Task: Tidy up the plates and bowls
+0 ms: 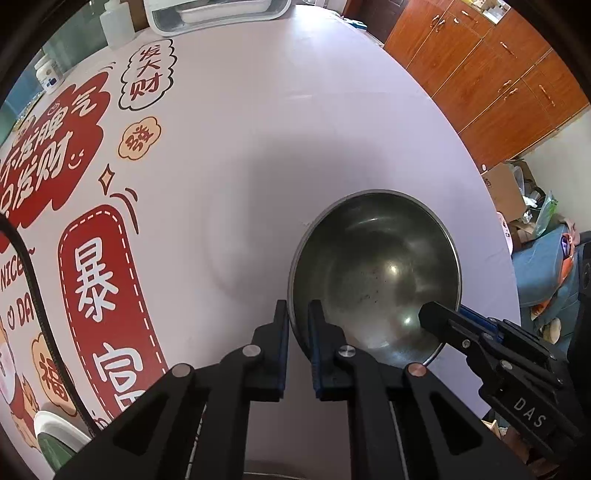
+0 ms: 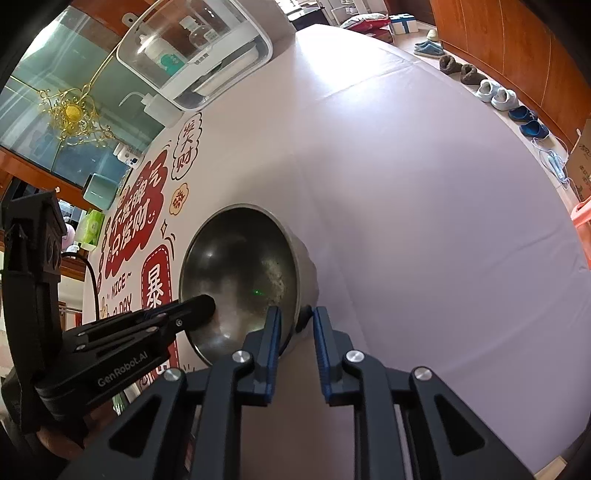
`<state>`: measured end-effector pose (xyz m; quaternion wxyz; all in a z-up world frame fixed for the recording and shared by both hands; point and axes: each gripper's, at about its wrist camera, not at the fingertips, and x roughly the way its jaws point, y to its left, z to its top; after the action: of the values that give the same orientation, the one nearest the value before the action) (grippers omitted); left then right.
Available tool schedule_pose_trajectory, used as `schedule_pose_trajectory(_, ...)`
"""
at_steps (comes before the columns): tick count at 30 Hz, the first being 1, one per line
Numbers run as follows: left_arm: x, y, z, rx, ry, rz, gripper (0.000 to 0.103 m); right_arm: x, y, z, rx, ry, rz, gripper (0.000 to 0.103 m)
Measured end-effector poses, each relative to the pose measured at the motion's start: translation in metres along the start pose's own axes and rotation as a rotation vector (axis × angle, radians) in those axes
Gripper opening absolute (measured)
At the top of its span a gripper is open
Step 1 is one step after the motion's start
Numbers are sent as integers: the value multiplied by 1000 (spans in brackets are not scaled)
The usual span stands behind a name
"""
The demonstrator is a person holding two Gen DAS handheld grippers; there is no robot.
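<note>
A steel bowl [image 1: 373,269] stands on the pale lilac tablecloth [image 1: 295,129], empty, with a few dark specks inside. My left gripper [image 1: 298,312] is shut on its left rim, one finger outside the wall and one inside. My right gripper [image 2: 297,315] is shut on the opposite rim of the bowl [image 2: 240,266], its left finger inside and its right finger against the outer wall. Each gripper shows in the other's view: the right gripper [image 1: 447,314] at the bowl's lower right, the left gripper [image 2: 199,308] reaching in from the left. Whether the bowl's base touches the cloth I cannot tell.
A red printed mat [image 1: 110,295] covers the table's left side. A white-rimmed dish [image 1: 55,432] sits at the near left. A white dish rack with a clear lid [image 2: 195,55] and a white bottle [image 1: 118,22] stand at the far end. Wooden cabinets [image 1: 498,74] and shoes [image 2: 495,92] lie beyond the right edge.
</note>
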<state>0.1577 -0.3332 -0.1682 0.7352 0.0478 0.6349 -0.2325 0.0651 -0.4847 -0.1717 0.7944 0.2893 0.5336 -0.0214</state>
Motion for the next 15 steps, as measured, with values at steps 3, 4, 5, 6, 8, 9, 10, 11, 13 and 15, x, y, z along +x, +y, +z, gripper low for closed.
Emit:
schedule_pose_trajectory(3, -1, 0, -3, 0, 5, -4, 8, 0, 1, -2, 1, 7, 1, 17)
schedule_pose_trajectory(4, -3, -1, -4, 1, 6, -3, 8, 0, 1, -2, 2, 9, 0, 17)
schedule_pose_trajectory(5, -4, -1, -5, 3, 6, -3, 8, -1, 1, -4, 2, 12, -3, 17)
schedule_pose_trajectory(6, -6, -2, -6, 6, 6, -2, 8, -2, 1, -5, 2, 15, -3, 17)
schedule_pose_trajectory(8, -10, -2, -8, 12, 2, -1, 8, -4, 2, -8, 1, 15, -4, 16)
schedule_pose_trajectory(9, -13, -2, -9, 13, 0, -2, 8, -5, 3, -9, -1, 14, -3, 16)
schedule_pose_trajectory(10, -14, -2, -11, 13, -2, -3, 8, -7, 4, -10, -4, 14, 0, 16)
schedule_pose_trajectory(11, -18, -2, -13, 12, -5, -4, 8, -9, 5, -11, -6, 13, 2, 16)
schedule_pose_trajectory(13, -22, 0, -13, 12, -10, -7, 8, -14, 7, -14, -11, 9, 8, 16)
schedule_pose_trajectory(15, -26, 1, -13, 11, -15, -9, 8, -18, 10, -17, -16, 5, 12, 16)
